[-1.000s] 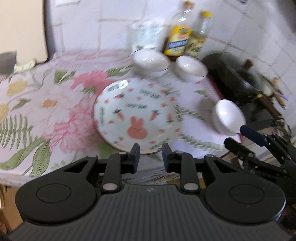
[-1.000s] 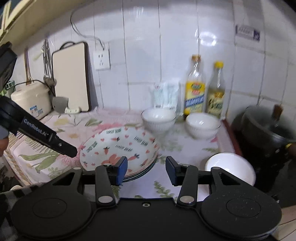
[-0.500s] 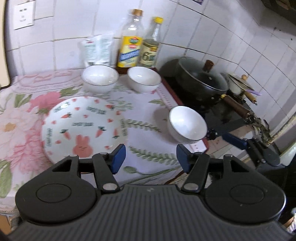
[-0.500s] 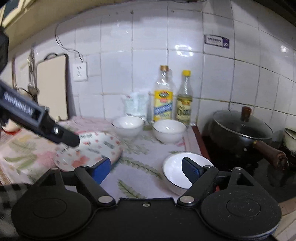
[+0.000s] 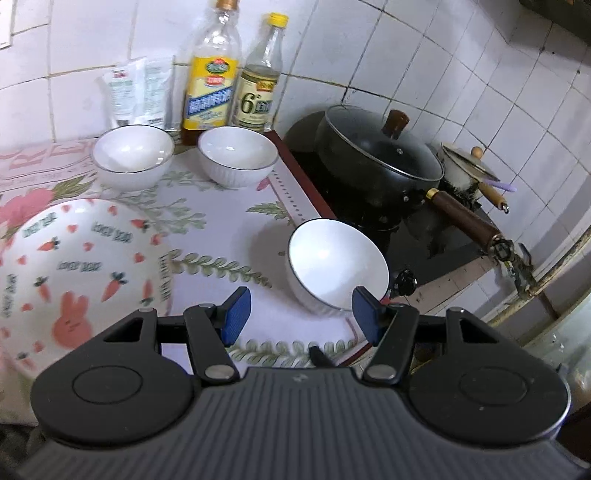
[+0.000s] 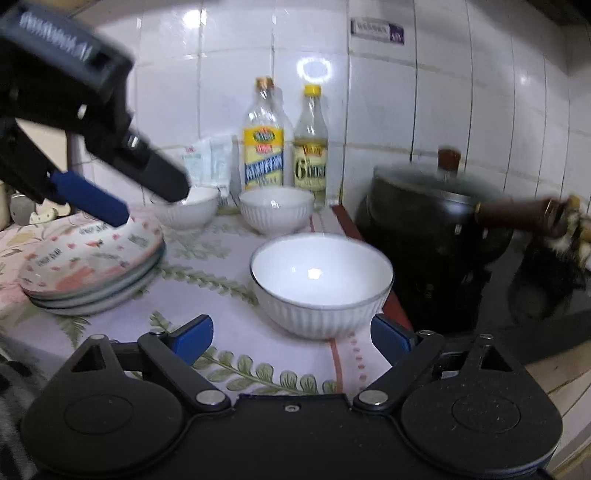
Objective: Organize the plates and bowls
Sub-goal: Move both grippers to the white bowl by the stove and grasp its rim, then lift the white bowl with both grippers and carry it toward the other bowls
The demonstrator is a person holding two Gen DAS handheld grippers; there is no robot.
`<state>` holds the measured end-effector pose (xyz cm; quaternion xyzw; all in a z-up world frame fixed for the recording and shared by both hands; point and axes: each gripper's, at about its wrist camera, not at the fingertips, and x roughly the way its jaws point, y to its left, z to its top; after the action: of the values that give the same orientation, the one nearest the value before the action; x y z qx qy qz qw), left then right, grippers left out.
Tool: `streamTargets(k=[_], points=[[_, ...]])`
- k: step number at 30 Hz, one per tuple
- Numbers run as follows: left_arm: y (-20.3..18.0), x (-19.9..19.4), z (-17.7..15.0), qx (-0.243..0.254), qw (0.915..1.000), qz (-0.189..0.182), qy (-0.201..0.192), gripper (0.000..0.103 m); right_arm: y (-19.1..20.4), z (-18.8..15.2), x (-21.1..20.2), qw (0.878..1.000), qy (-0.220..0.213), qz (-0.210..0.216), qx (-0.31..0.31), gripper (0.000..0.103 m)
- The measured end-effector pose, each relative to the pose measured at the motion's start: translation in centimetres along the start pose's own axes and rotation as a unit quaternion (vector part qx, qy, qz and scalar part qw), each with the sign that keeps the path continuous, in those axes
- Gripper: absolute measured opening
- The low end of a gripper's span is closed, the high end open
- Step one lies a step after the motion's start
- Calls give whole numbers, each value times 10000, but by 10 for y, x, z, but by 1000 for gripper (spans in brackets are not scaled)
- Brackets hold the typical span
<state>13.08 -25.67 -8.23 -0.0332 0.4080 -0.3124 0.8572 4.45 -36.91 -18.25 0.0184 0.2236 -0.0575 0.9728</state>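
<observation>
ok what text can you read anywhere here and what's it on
"6": label of the right bottle.
"LOVELY BEAR", as best it reads: printed round the plate.
Left bottle label: too blurred.
Pouches: too small.
Wall sticker: blurred.
Left tongs lettering: blurred.

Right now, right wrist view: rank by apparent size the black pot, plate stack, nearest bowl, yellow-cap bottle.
1. black pot, though blurred.
2-3. plate stack and nearest bowl: look alike; the bowl sits closer to the camera, so I won't rank them.
4. yellow-cap bottle, smallest, but farthest back.
</observation>
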Motion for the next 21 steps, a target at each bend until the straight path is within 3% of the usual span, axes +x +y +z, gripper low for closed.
streamTargets(k=[7,11,18,21], points=[[-6,53,3,4,9994,-64,344,58,-17,-15,37,9997,208,38,127,94],[-6,79,7,-24,9988,-86,473,51,-22,-17,44,9999,25,73,78,95],[2,108,12,-149,9978,25,651,23,-26,-12,52,9997,-187,75,103,95],[3,108,12,-34,9980,84,631,17,-24,-10,53,9997,-240,103,-34,94]])
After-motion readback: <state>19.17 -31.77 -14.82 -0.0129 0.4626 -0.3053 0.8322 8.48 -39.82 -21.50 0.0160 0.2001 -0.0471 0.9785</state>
